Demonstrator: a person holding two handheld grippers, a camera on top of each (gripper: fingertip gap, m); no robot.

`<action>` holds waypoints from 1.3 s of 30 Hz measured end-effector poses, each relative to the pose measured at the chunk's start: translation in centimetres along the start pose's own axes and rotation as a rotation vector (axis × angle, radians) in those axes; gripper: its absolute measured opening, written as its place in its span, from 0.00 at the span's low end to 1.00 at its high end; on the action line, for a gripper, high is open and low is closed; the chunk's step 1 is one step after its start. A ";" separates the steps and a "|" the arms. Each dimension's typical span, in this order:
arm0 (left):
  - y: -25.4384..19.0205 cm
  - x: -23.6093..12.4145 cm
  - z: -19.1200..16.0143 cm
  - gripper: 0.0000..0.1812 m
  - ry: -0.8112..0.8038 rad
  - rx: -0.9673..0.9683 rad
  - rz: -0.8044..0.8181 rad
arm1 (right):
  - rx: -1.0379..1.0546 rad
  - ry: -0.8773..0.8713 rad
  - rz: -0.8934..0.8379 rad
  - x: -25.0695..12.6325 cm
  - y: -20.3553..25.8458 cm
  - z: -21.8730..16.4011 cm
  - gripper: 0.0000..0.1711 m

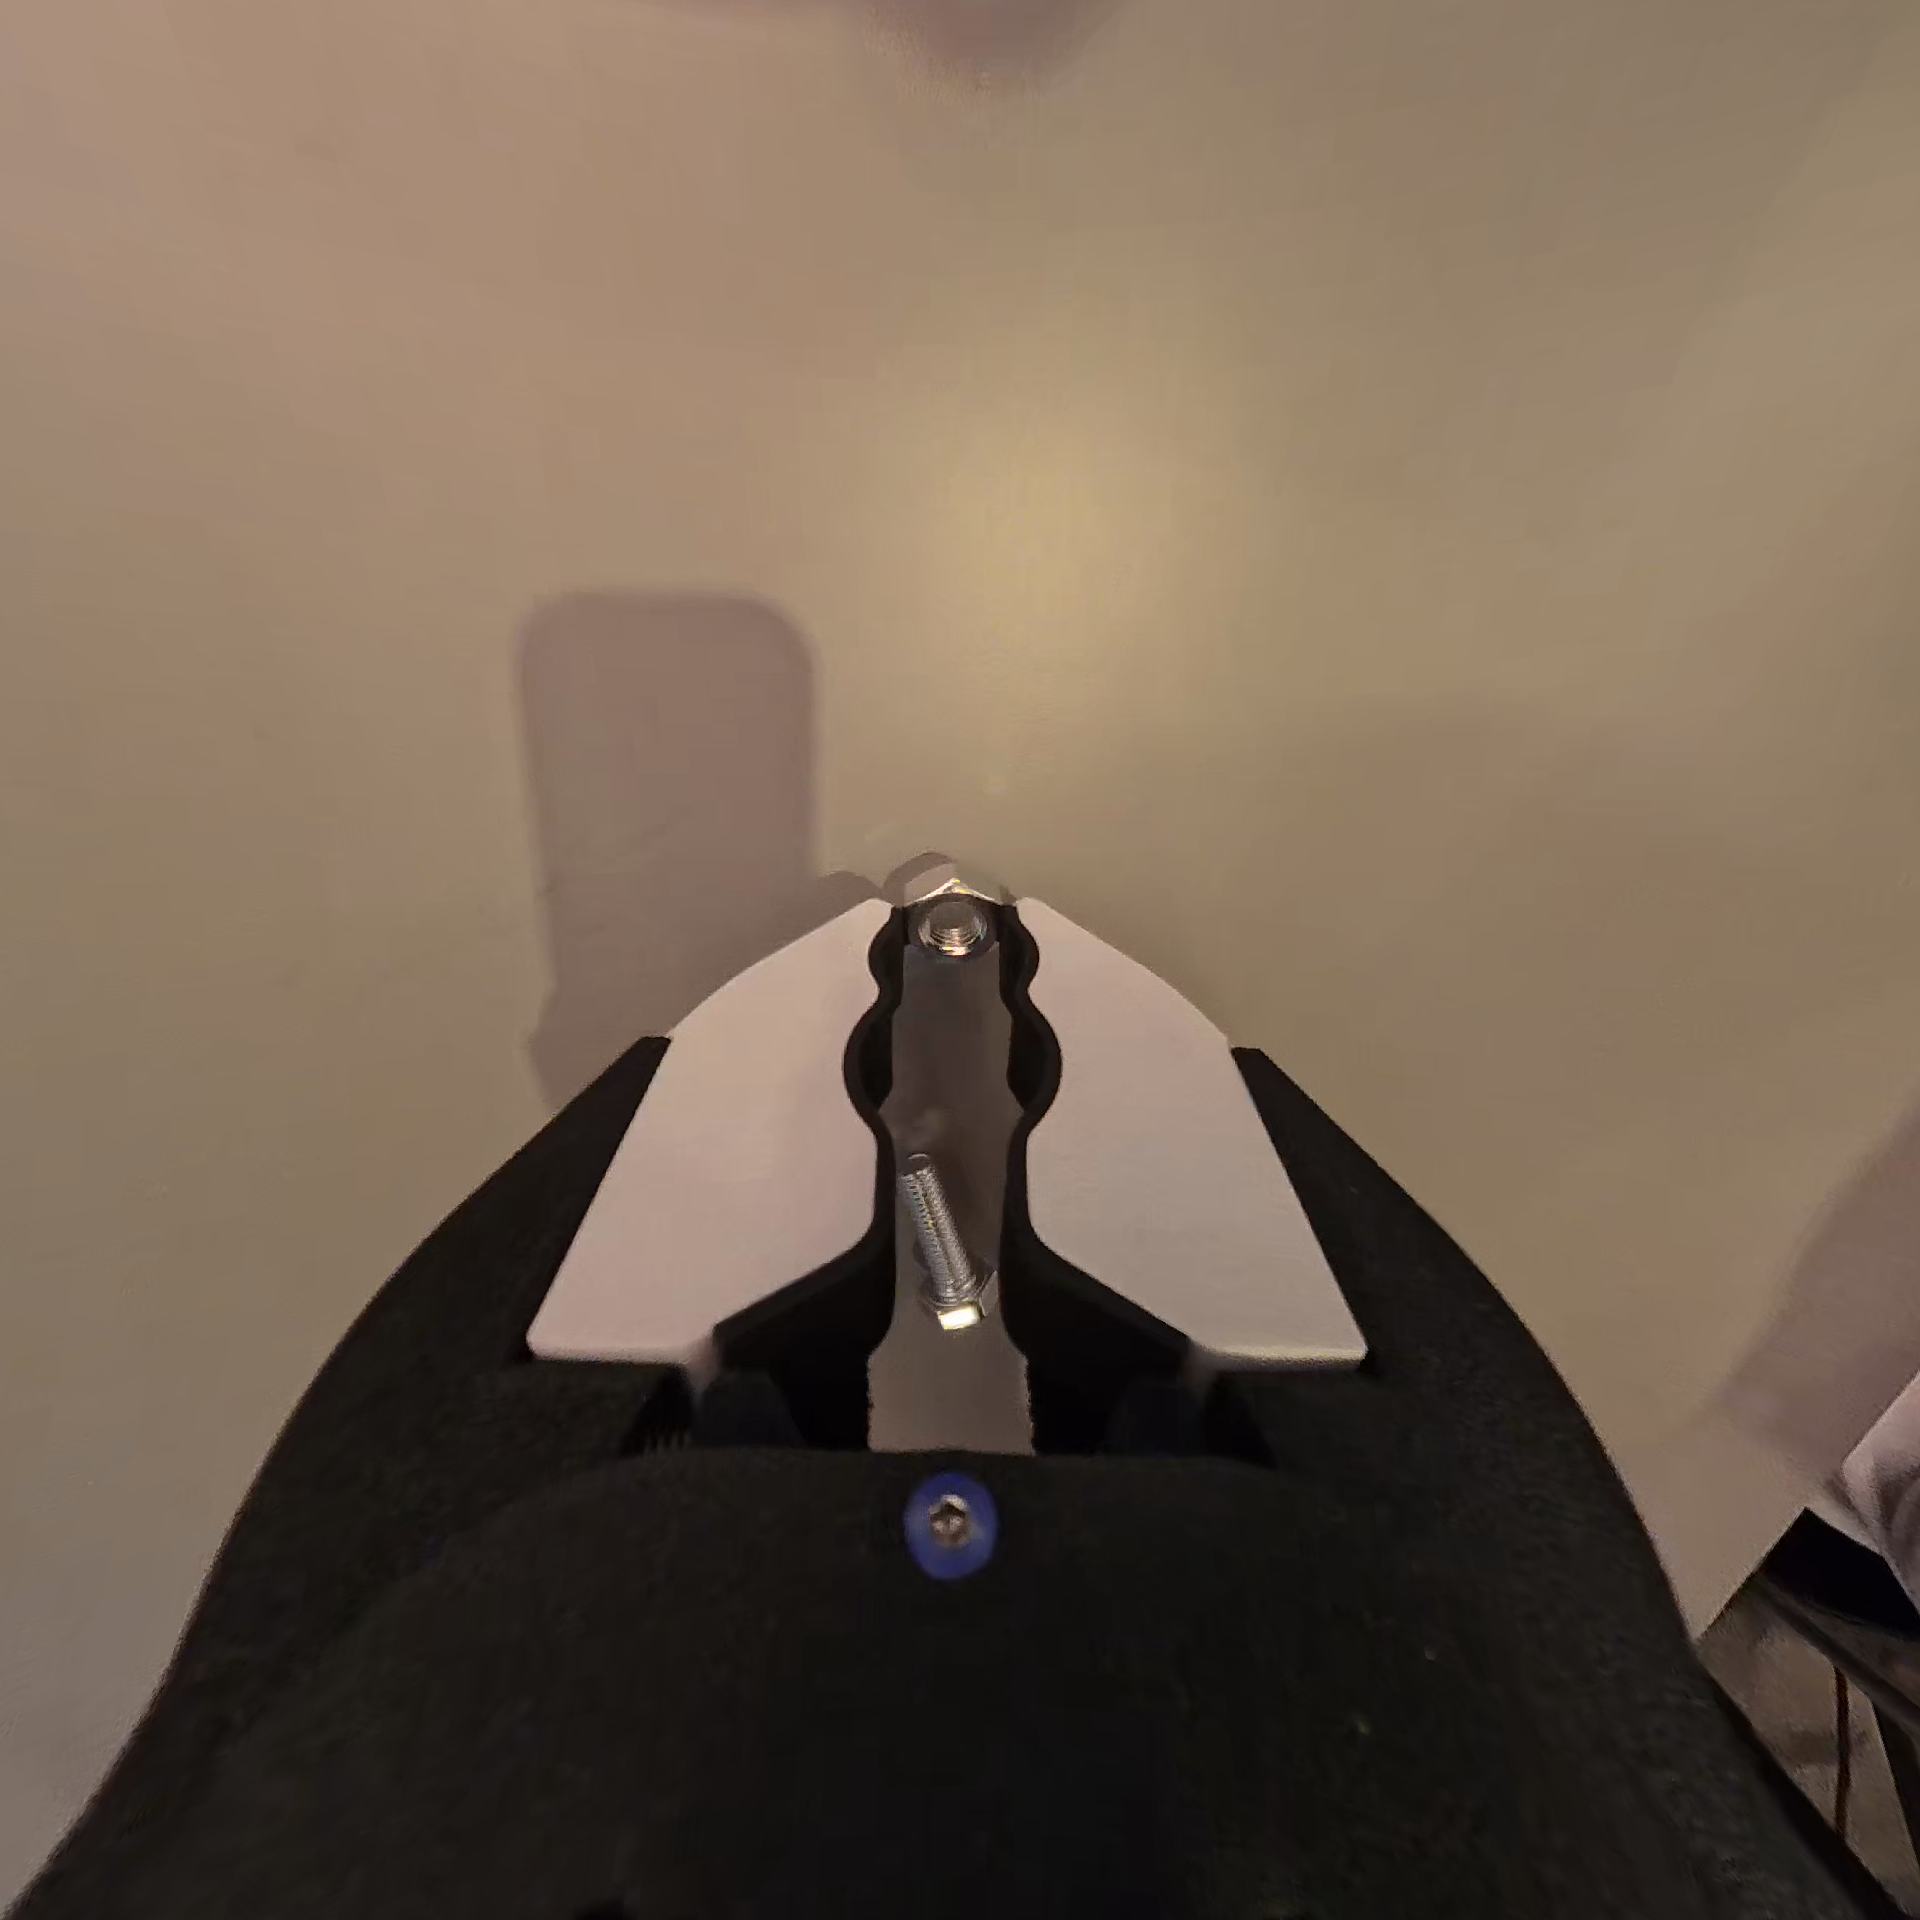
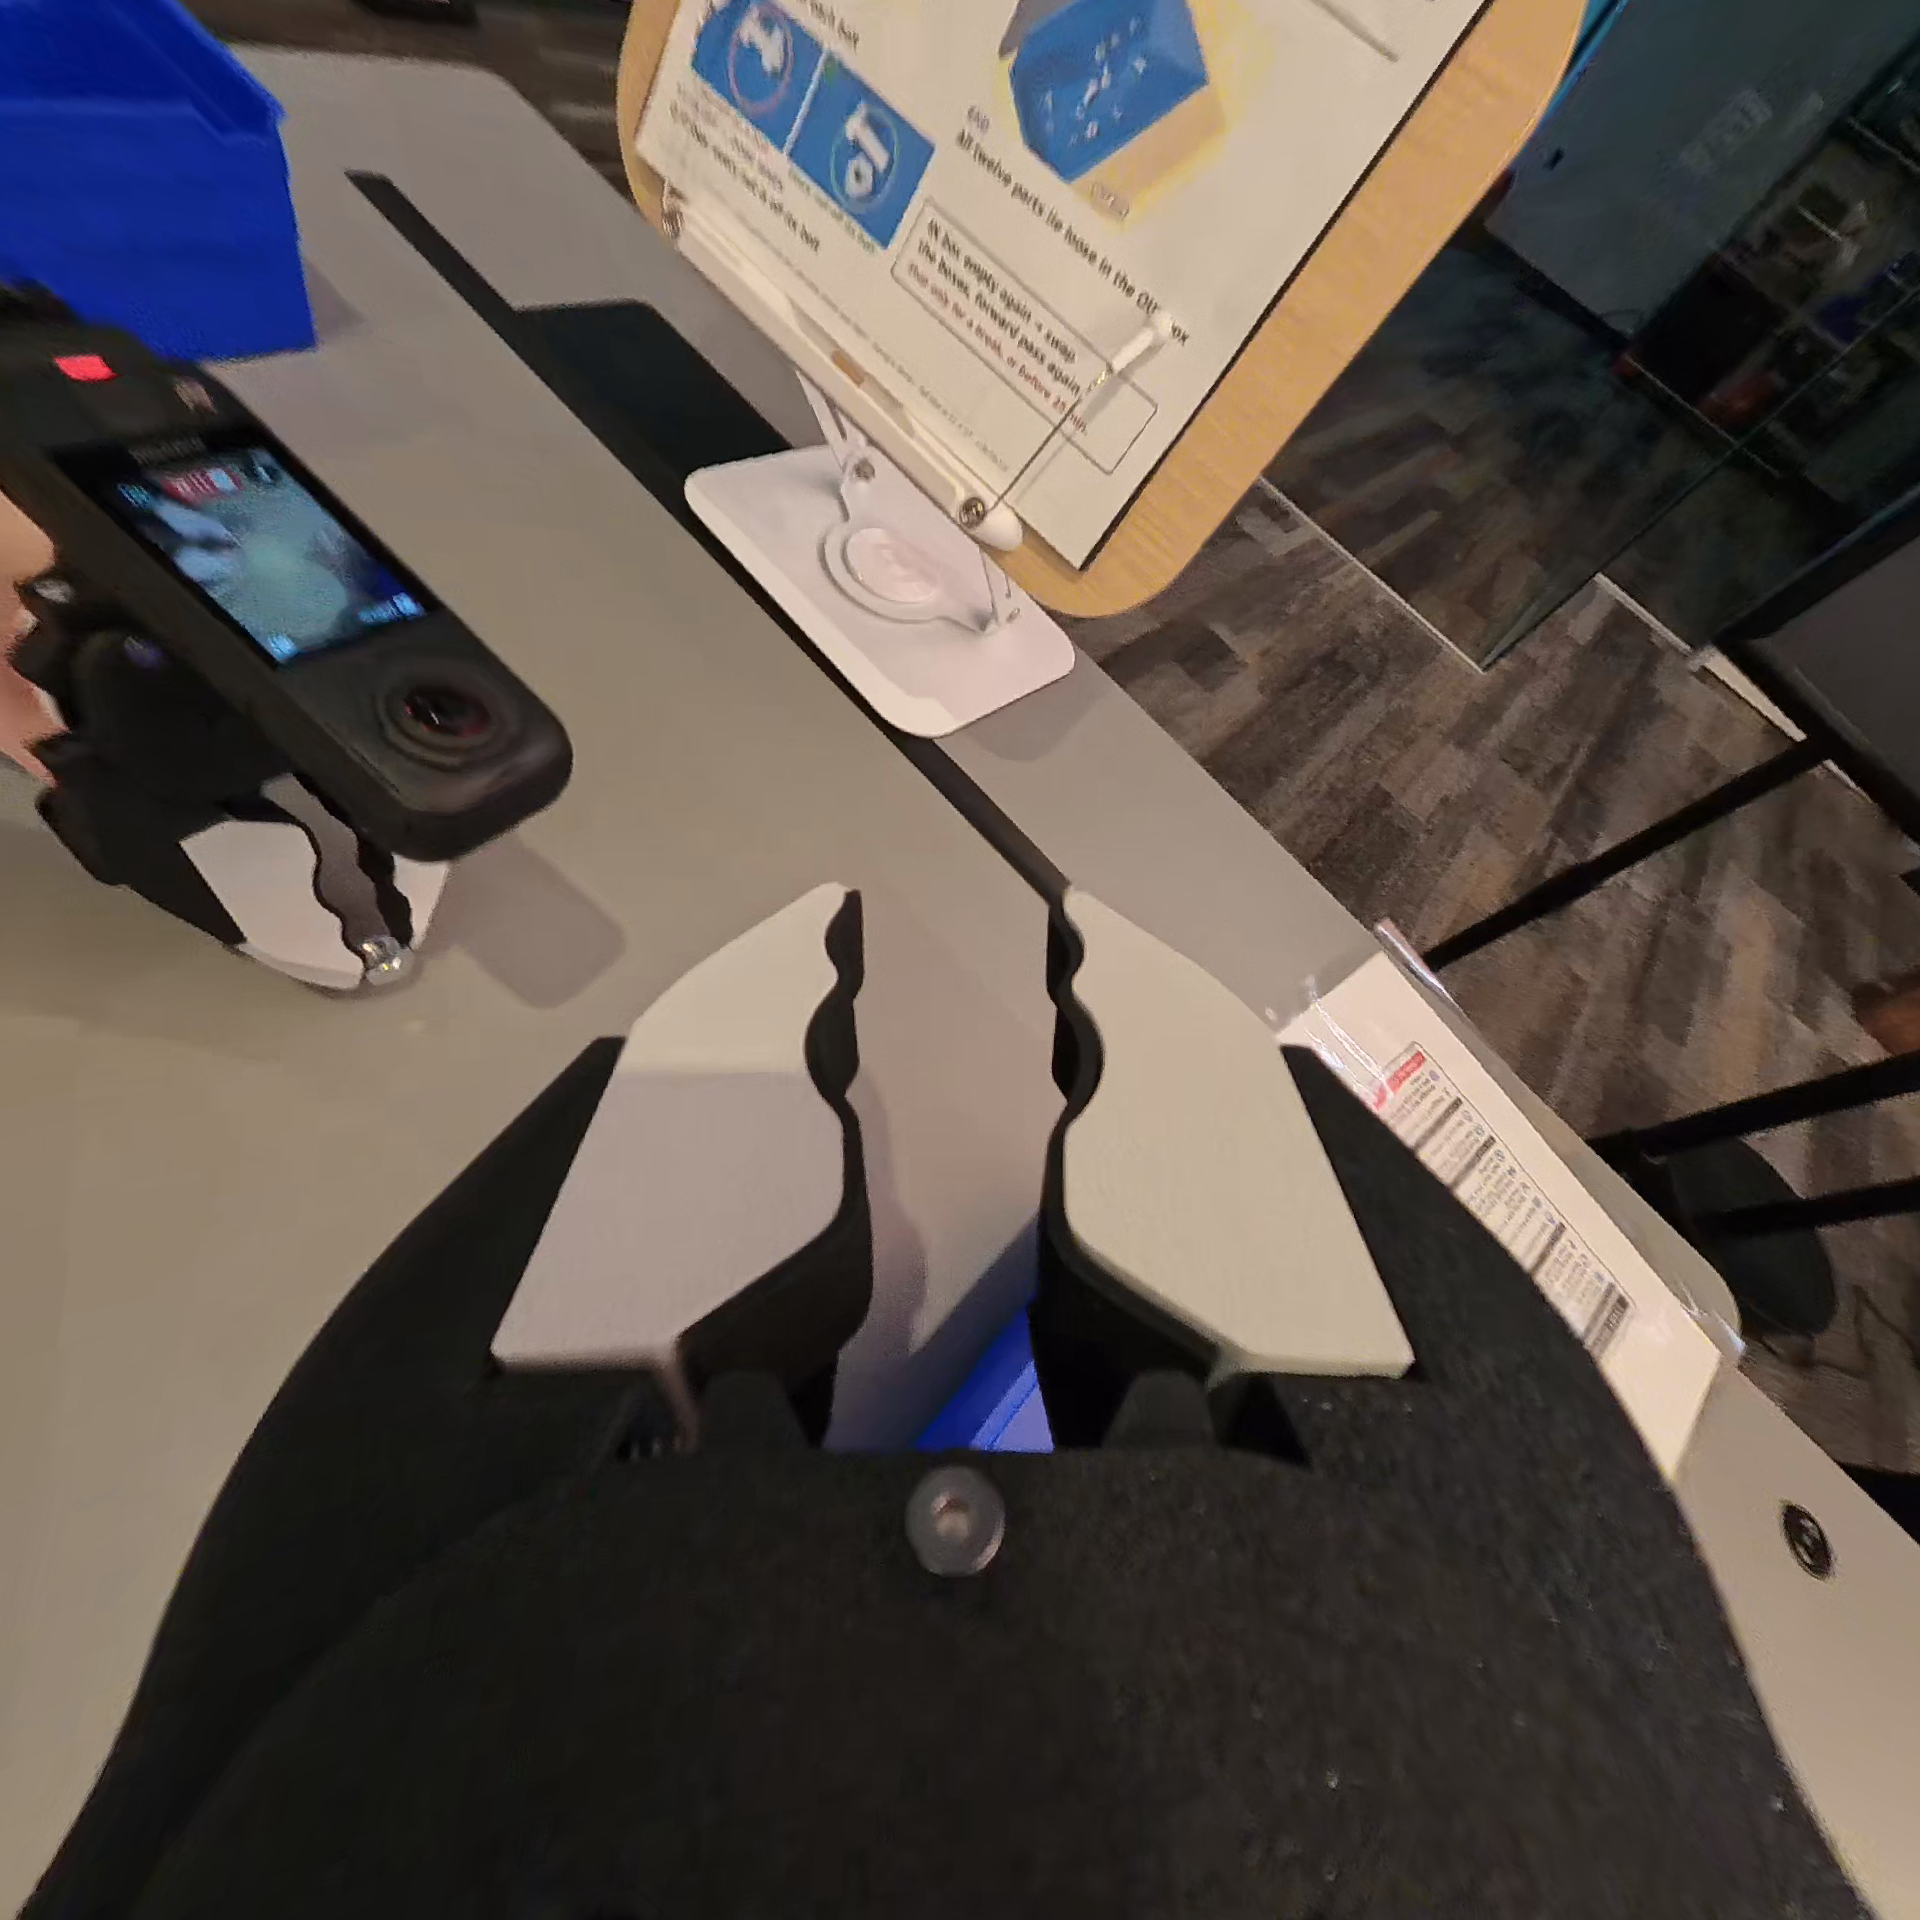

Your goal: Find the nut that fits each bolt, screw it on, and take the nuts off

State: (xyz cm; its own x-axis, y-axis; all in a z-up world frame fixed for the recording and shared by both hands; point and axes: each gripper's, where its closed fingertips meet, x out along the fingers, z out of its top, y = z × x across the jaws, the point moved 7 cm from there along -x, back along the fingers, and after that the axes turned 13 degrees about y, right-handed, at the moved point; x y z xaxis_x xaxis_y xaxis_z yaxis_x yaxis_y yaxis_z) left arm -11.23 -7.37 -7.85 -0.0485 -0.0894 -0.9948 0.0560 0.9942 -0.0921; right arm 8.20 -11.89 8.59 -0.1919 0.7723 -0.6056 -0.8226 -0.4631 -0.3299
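We see left gripper (image 1: pixel 951 925) fingers clamping a small silver hex nut (image 1: pixel 948 920) on the grey table (image 1: pixel 1351 623); right gripper (image 2: pixel 956 935) fingers spread, empty.

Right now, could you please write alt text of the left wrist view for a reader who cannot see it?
The left gripper pinches a silver hex nut at its fingertips, low over a plain beige table. A silver bolt lies on the table below, seen between the fingers.
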 end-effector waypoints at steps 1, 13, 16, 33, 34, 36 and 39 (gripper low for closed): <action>-0.1 0.2 0.0 0.09 0.012 0.007 0.000 | 0.009 -0.022 0.013 -0.3 -0.1 0.1 0.19; -0.2 -3.5 -2.2 0.11 -0.061 -0.033 0.095 | 0.015 -0.073 0.055 -1.3 0.3 0.5 0.19; -0.7 -5.2 -4.9 0.15 -0.062 -0.099 0.056 | 0.008 -0.080 0.058 -1.5 0.5 0.8 0.19; 0.6 1.2 -7.0 0.13 0.158 -0.253 0.027 | -0.012 -0.045 0.079 -0.4 1.1 0.7 0.19; 0.6 1.2 -7.1 0.06 0.171 -0.240 0.033 | -0.011 -0.044 0.084 -0.3 1.2 0.7 0.19; 0.7 1.0 -7.2 0.05 0.196 -0.203 0.093 | -0.008 -0.052 0.107 0.2 1.5 0.8 0.19; 1.2 -0.9 -7.3 0.05 0.078 -0.180 0.212 | 0.038 -0.087 0.104 0.8 1.6 1.2 0.18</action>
State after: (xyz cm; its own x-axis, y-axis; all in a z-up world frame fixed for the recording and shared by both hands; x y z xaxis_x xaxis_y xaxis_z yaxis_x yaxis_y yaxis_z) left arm -18.43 -5.67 -6.80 -0.1319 0.1191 -0.9841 -0.1043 0.9856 0.1333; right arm 6.12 -11.47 8.48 -0.3219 0.7563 -0.5696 -0.8153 -0.5273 -0.2394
